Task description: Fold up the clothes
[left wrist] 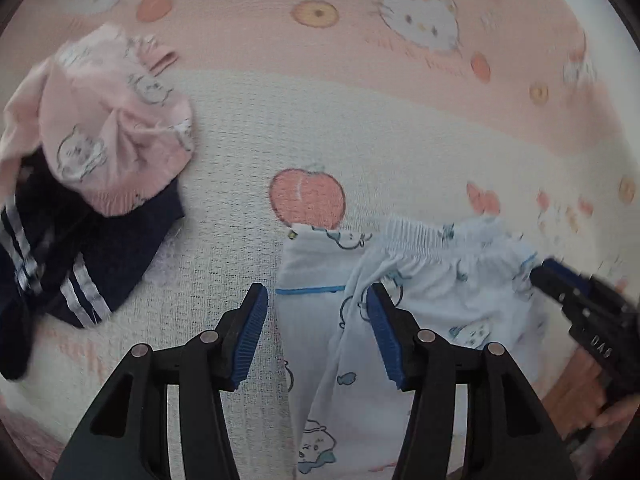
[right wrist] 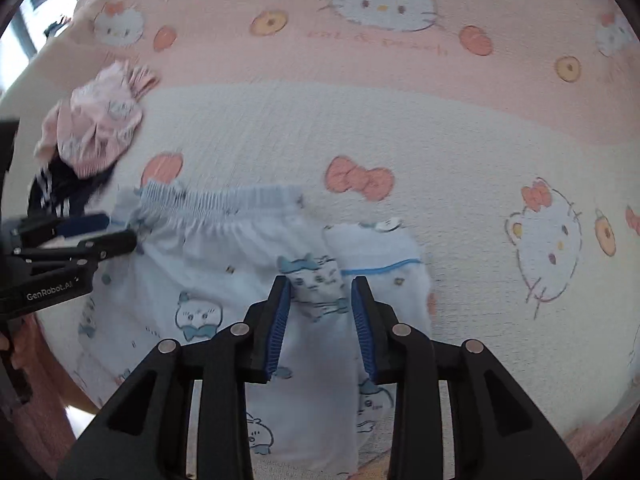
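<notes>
Pale-blue shorts point(right wrist: 224, 264) flat, waistband far side, legs toward camera; both tools apart, gripping nothing.

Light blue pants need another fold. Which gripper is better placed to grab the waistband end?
Probably left. The left gripper sits open right at the waistband end of the light blue pants; the right gripper hangs open over a folded leg.

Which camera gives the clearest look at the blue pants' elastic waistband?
Right wrist view: the waistband runs across mid-frame, unobstructed. The left wrist view shows it shorter, off right, bunched.
</notes>
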The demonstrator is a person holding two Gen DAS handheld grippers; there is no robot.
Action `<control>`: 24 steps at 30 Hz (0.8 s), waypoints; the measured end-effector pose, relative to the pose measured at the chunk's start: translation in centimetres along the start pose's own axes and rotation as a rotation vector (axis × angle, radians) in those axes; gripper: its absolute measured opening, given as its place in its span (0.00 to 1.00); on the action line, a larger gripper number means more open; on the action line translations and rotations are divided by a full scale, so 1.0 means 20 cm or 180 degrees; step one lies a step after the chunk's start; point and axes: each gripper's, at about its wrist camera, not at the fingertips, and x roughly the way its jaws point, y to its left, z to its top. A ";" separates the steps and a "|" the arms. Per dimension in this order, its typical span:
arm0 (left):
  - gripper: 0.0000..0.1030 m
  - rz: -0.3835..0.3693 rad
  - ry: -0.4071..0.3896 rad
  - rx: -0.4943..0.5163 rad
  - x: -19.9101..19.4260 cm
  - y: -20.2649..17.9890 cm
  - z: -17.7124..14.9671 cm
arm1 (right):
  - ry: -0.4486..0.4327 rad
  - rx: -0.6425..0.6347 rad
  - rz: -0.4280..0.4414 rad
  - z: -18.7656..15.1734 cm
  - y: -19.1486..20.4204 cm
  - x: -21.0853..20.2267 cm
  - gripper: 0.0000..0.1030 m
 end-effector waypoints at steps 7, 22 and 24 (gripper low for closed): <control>0.53 -0.0328 0.0175 -0.0480 0.10 0.16 -0.06 | 0.0238 0.0735 0.0118 -0.03 -0.24 0.08 0.44; 0.43 0.0066 0.0089 0.0193 0.11 -0.04 -0.14 | 0.0317 0.0645 -0.0134 -0.11 -0.19 0.12 0.52; 0.43 0.0217 0.0080 0.0260 0.10 -0.05 -0.14 | 0.0311 0.0611 -0.0464 -0.11 -0.22 0.12 0.55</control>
